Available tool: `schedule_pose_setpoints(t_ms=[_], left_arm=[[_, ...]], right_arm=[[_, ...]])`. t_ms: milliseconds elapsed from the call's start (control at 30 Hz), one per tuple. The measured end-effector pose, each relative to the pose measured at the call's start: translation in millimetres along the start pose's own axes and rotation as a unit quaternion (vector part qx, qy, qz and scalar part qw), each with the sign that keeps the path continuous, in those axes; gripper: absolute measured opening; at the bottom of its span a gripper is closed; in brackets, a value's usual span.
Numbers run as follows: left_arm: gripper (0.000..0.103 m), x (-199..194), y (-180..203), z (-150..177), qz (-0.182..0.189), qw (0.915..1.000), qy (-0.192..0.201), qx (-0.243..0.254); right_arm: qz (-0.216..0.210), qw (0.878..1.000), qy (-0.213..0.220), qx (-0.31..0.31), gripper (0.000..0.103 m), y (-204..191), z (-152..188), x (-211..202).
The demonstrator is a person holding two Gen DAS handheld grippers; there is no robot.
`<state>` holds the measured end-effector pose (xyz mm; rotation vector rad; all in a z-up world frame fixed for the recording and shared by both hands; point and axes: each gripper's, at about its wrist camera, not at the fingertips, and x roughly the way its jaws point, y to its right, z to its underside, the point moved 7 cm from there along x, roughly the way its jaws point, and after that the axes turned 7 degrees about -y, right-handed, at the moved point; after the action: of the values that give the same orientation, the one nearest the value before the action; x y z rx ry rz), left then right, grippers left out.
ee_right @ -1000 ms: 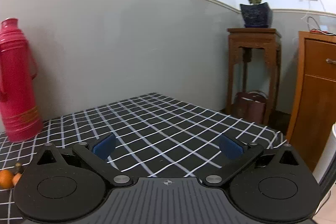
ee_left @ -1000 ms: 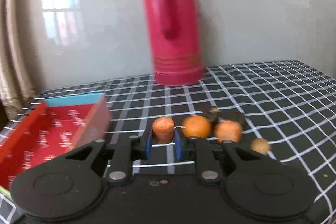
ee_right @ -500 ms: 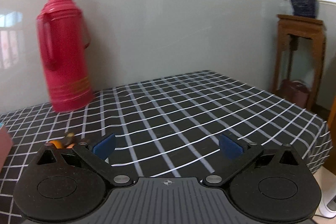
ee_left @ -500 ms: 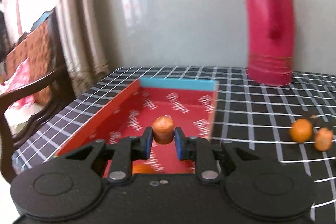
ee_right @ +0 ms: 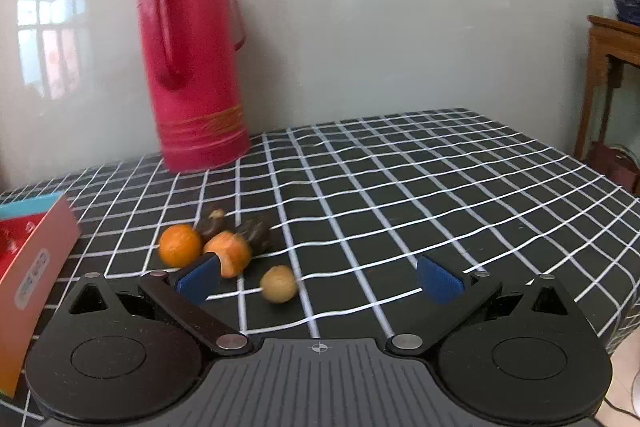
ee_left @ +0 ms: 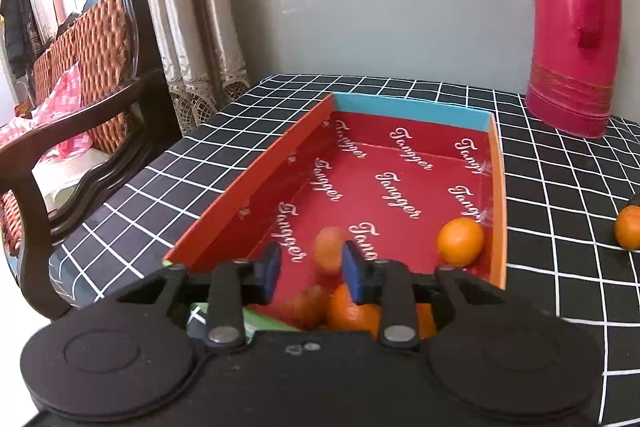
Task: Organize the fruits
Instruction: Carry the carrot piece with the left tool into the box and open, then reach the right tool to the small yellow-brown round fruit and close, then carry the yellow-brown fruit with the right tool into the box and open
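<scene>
In the left wrist view my left gripper (ee_left: 310, 269) is open over the near end of the red box (ee_left: 256, 183). A small orange fruit (ee_left: 328, 255) shows blurred between the fingers, free of the pads. Other oranges lie in the box: one by the right wall (ee_left: 460, 241), others under the gripper (ee_left: 350, 309). In the right wrist view my right gripper (ee_right: 320, 277) is open and empty, low over the table. Ahead of it lie an orange (ee_right: 180, 245), an orange piece (ee_right: 230, 253), two dark fruits (ee_right: 256, 233) and a small tan fruit (ee_right: 279, 283).
A tall red thermos (ee_right: 192, 67) stands by the wall behind the fruits. The box corner (ee_right: 36, 259) shows at the right wrist view's left edge. A wooden chair (ee_left: 80, 99) stands left of the checked table. A wooden stand (ee_right: 612, 75) is at the far right.
My left gripper has swung left from the fruit pile to over the box and opened, letting go of the orange fruit. My right gripper has turned left and down toward the fruits.
</scene>
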<state>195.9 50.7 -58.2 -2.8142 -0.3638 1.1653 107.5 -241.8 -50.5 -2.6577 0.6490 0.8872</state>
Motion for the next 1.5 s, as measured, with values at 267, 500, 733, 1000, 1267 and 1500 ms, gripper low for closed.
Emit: schedule_pose_setpoints(t_ms=[267,500,733,1000,1267,1500], left_arm=[[0.059,-13,-22,-2,-0.001,0.9997,0.020,-0.011],[0.065,-16,-44,-5,-0.005,0.9994,0.028,-0.022],[0.066,-22,-66,-9,0.000,0.9981,0.036,-0.051],[0.069,-26,-69,-13,0.002,0.9975,0.048,-0.052],[0.072,-25,-68,-12,0.009,0.9975,0.046,-0.052],[0.073,-22,-76,-11,0.004,0.9972,0.038,-0.065]], right_arm=[[-0.024,0.999,-0.027,-0.014,0.103,-20,6,11],[-0.043,0.998,-0.041,-0.037,0.103,-32,11,20],[-0.038,0.998,-0.024,-0.052,0.096,-31,10,22],[-0.039,0.997,-0.053,-0.032,0.054,-19,12,36],[-0.030,0.997,-0.061,-0.023,0.031,-15,7,53],[-0.047,0.997,-0.053,-0.031,0.026,-20,9,47]])
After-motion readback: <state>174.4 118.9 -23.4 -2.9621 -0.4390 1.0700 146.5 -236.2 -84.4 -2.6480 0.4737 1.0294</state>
